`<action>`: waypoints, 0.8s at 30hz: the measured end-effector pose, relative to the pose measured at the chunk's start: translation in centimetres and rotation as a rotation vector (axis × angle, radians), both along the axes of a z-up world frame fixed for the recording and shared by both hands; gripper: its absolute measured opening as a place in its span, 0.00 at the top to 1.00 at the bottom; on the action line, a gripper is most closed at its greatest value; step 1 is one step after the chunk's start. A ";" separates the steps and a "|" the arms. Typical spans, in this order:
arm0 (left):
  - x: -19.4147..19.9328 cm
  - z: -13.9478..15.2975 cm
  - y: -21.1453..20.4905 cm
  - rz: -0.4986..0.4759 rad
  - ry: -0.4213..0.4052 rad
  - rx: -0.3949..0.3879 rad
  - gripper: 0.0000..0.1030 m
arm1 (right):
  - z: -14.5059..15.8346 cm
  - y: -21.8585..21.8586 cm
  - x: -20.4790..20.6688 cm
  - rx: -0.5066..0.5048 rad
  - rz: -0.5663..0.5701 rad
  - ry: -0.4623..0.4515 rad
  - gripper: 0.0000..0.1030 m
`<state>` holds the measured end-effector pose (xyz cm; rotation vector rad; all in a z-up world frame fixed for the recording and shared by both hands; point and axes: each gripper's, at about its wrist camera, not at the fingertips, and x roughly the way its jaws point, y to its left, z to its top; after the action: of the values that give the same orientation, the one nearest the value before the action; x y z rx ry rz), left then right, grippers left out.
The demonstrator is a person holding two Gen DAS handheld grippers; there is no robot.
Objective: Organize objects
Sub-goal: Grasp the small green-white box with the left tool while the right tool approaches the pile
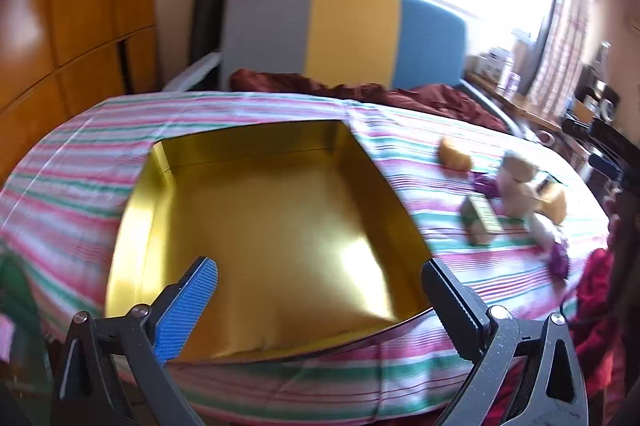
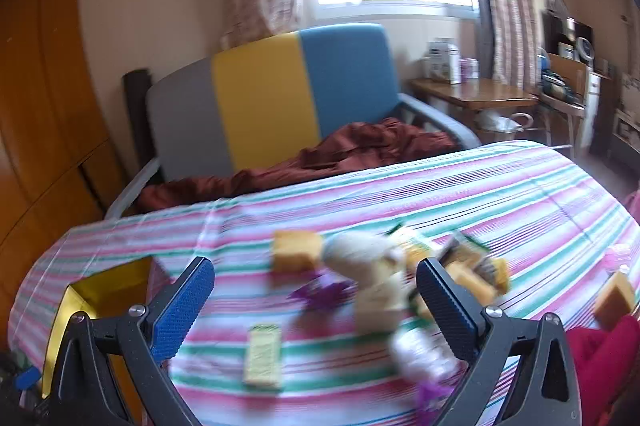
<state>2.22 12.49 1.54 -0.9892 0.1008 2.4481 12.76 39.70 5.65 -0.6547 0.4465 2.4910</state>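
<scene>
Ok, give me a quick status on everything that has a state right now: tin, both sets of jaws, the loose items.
Gold tin: open, no lid on it, nothing inside.
Left gripper: jaws wide apart, nothing between them, above the tin.
Right gripper: jaws wide apart, gripping nothing, above the pile.
Loose items: scattered on the striped cloth, none in the tin; too blurred to identify.
Green-yellow packet: lying flat, apart from the pile.

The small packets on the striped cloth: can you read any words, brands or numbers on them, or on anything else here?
No text can be read.
Green and yellow packet: printing too blurred.
White boxes on the side table: markings too small.
Gold tin: no lettering shows.
</scene>
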 end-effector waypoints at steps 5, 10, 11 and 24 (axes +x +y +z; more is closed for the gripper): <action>-0.6 1.2 4.3 -0.123 -0.012 0.038 0.00 | -1.0 6.7 1.6 -0.019 -0.108 -0.003 0.00; -0.6 1.8 9.7 -0.209 0.018 0.055 0.00 | -4.0 12.6 3.3 -0.258 -0.180 0.040 0.00; -0.9 1.7 10.7 -0.228 0.011 0.062 0.00 | -4.3 13.0 3.7 -0.295 -0.186 0.054 0.00; -3.2 -3.5 23.3 -0.314 -0.118 -0.101 0.00 | -5.1 13.3 3.9 -0.400 -0.123 0.086 0.00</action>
<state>-0.97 35.83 -1.99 -1.0698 0.3181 2.1124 16.64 53.04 0.58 -0.6481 1.0034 2.3363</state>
